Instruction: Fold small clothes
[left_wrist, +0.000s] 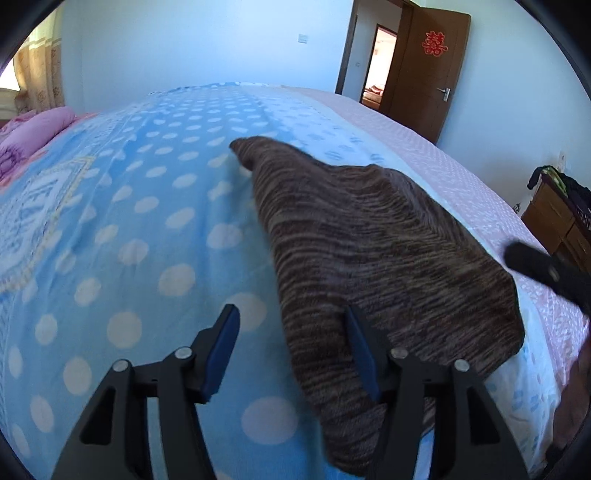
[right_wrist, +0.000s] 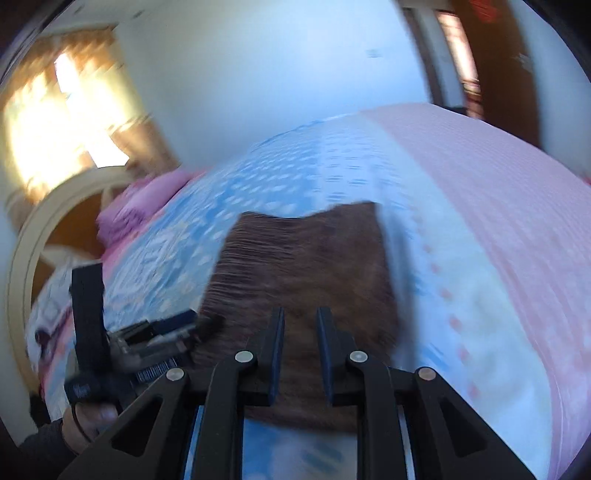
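A brown striped knit garment (left_wrist: 369, 251) lies flat on a blue polka-dot blanket (left_wrist: 129, 240). My left gripper (left_wrist: 291, 325) is open just above the garment's near left edge: its right finger is over the cloth, its left finger over bare blanket, and the pads are not pressing on anything. In the blurred right wrist view the garment (right_wrist: 303, 266) lies straight ahead. My right gripper (right_wrist: 301, 325) hovers over its near edge, jaws a narrow gap apart with no cloth between them. The left gripper (right_wrist: 162, 332), held in a hand (right_wrist: 88, 413), shows at that view's lower left.
The blanket covers a bed with a pink sheet (left_wrist: 461, 177) along its right side and a pink pillow (left_wrist: 29, 136) at far left. A wooden door (left_wrist: 424, 74) stands open behind. A wooden dresser (left_wrist: 554, 221) sits to the right. The headboard (right_wrist: 22, 258) curves at left.
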